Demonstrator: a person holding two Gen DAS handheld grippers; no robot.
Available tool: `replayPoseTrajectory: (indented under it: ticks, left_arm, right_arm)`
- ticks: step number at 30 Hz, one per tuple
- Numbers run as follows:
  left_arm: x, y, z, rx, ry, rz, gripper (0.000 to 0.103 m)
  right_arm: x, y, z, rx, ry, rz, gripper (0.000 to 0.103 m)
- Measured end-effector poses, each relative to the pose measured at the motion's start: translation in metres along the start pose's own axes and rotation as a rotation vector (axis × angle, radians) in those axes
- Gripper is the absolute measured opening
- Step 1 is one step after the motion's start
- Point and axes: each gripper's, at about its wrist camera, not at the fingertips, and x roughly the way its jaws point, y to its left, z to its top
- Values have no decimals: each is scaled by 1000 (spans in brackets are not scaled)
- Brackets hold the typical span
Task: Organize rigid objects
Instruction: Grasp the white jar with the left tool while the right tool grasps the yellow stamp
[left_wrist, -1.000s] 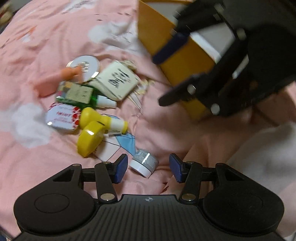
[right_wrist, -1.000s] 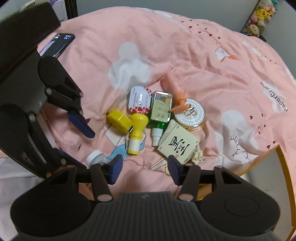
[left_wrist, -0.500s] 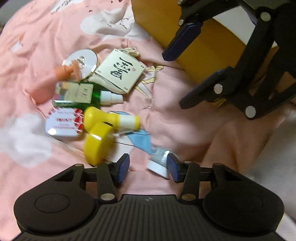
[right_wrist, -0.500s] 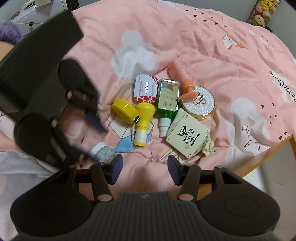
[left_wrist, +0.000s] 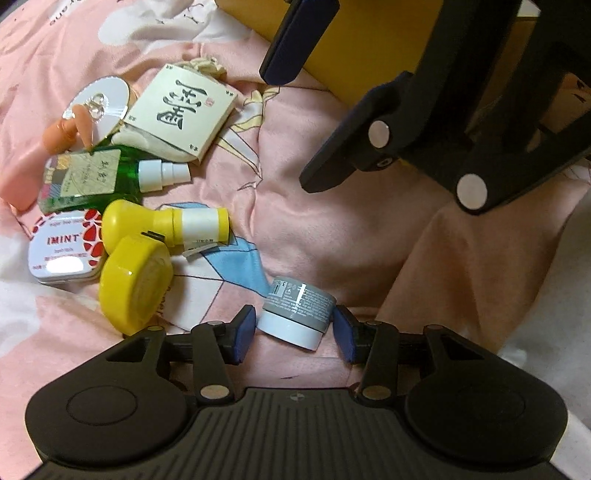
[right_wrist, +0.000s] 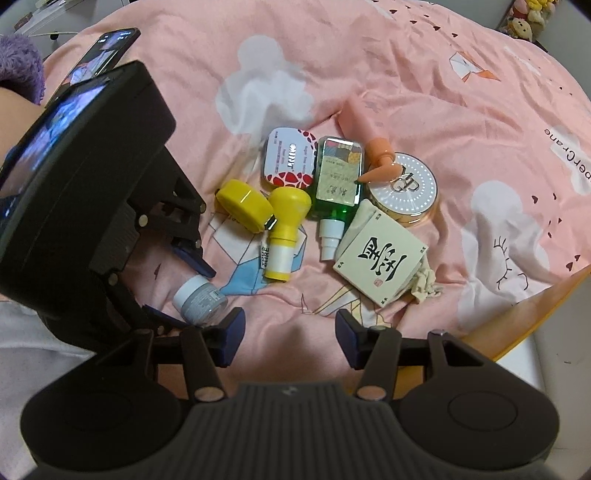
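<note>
A small grey jar with a white lid (left_wrist: 297, 316) lies on its side on the pink bedspread, between the open fingers of my left gripper (left_wrist: 294, 334); the pads stand just apart from it. It also shows in the right wrist view (right_wrist: 199, 299). My right gripper (right_wrist: 290, 339) is open and empty above the sheet. A pile lies beyond: yellow stamp (left_wrist: 166, 225), yellow round case (left_wrist: 135, 282), mint tin (left_wrist: 64, 249), green spray bottle (left_wrist: 96, 177), cream card box (left_wrist: 181, 110), round compact (left_wrist: 99, 99), orange fan (right_wrist: 369, 144).
An orange-sided box (left_wrist: 369, 40) stands at the back right in the left wrist view; its rim (right_wrist: 535, 317) shows at the right in the right wrist view. A phone (right_wrist: 99, 55) lies at the far left of the bed.
My left gripper has moved forward and down, so the grey jar now lies between its fingers. The right gripper has shifted slightly and stays open.
</note>
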Motion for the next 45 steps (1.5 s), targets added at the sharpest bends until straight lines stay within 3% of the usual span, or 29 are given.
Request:
replayPoseTrajectory:
  ticks: [5,10,14,17,21,24,29,37,45]
  left_arm:
    - [11,-5,-1,-22,16,19,52]
    - [5,-4,-9,-95,-29,21,51]
    - [-10,0,-16,-178,-100,56,50]
    - [-26,9,-22,-280,-167,27,49]
    - [-51,20,-23,-375,-247,65,49]
    - [-66,30,-24,-433,-295,80,48]
    - [-83,45,-32,-507,-361,147,48]
    - [-70,60,-29,-562,-323,236,48]
    - [-59,53,-30,-543,-316,310,48]
  right_arm:
    - [5,1,-1,1,7,6,54]
    - [6,1,-1,-6,11,5,54]
    - [5,1,-2,-11,12,-1,54]
    - [4,1,0,-13,11,0,54]
    - [3,2,8,-23,5,8,52]
    - [4,-1,19,-16,-1,19,44]
    - [14,-10,41,19,12,52,43]
    - [54,-24,70,115,75,99,38]
    - [96,-28,84,159,173,126,35]
